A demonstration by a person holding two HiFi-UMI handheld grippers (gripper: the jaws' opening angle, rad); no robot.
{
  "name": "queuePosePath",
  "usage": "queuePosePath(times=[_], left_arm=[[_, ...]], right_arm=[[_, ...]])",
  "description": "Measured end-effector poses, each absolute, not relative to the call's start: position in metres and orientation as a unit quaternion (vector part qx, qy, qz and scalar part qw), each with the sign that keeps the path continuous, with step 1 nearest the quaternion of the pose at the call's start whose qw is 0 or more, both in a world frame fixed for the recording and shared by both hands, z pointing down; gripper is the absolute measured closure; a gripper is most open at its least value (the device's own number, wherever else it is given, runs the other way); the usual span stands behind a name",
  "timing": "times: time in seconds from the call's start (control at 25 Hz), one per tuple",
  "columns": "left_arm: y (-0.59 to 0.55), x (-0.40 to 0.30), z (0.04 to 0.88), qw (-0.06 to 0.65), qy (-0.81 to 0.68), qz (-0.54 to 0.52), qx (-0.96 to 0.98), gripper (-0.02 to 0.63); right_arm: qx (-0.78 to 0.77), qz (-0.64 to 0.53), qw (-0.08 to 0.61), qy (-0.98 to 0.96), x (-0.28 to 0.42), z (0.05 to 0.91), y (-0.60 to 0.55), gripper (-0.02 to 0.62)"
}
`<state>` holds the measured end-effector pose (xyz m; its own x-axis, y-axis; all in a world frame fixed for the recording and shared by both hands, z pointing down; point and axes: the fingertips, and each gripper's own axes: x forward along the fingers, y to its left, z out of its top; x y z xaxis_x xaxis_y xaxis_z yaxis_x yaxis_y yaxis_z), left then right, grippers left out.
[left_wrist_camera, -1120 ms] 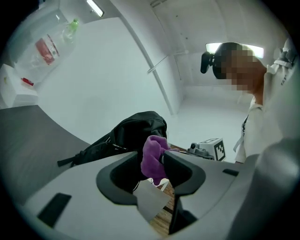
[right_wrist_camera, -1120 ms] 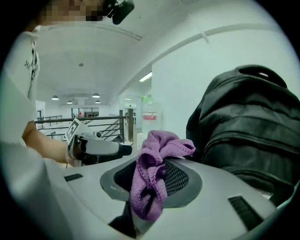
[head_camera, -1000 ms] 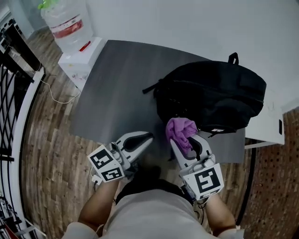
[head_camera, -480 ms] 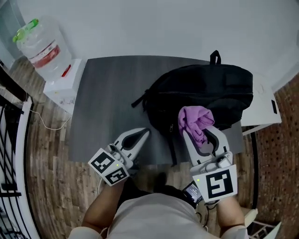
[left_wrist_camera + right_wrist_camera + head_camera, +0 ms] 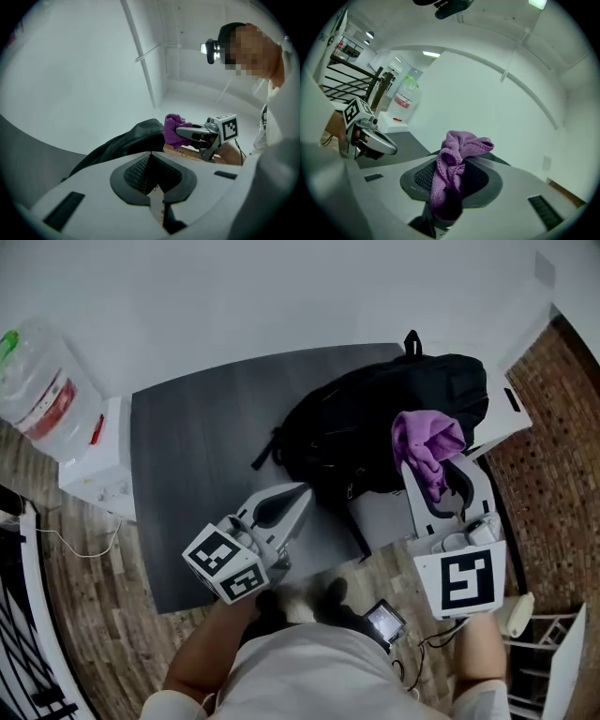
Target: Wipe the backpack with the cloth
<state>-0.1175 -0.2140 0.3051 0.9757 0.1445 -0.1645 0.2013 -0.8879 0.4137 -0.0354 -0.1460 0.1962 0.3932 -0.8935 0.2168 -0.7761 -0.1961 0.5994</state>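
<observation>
A black backpack [image 5: 384, 423] lies on the dark grey table [image 5: 197, 446], its straps trailing toward the near edge. My right gripper [image 5: 419, 442] is shut on a crumpled purple cloth [image 5: 427, 448], held just above the backpack's right end; the right gripper view shows the cloth [image 5: 454, 164] bunched between the pads. My left gripper [image 5: 302, 490] is shut with nothing in it, its tip close to the backpack's near left side. From the left gripper view, the backpack [image 5: 136, 138] lies just beyond the shut jaws, with the cloth [image 5: 174, 130] and right gripper [image 5: 186, 133] behind it.
A water jug [image 5: 37, 381] stands on a white dispenser [image 5: 94, 465] to the left of the table. A white unit [image 5: 511, 409] sits behind the backpack on the right. Wood flooring [image 5: 84, 615] surrounds the table, and a black railing [image 5: 23, 634] runs at far left.
My right gripper has risen with the cloth and moved right, over the backpack. My left gripper's jaws closed and it moved forward toward the backpack.
</observation>
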Motion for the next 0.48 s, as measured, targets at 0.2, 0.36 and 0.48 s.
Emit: queuePosePath(times=[0.2,0.36,0.48], left_arm=[[-0.216,-0.11,0.295,0.209,0.123,-0.068,0.968,0.601],[-0.216,-0.11,0.291,0.206,0.138,-0.069,0.966,0.601],[-0.219,-0.11,0.291,0.207,0.143,-0.071,0.965,0.601]], right_arm=[[0.793,-0.107,0.382,-0.461,-0.006,0.16,-0.145,0.469],[0.801,-0.126,0.439,-0.387,0.024,0.135,-0.147,0.469],[0.796,-0.124,0.486,-0.338,0.045,0.136,-0.155,0.469]])
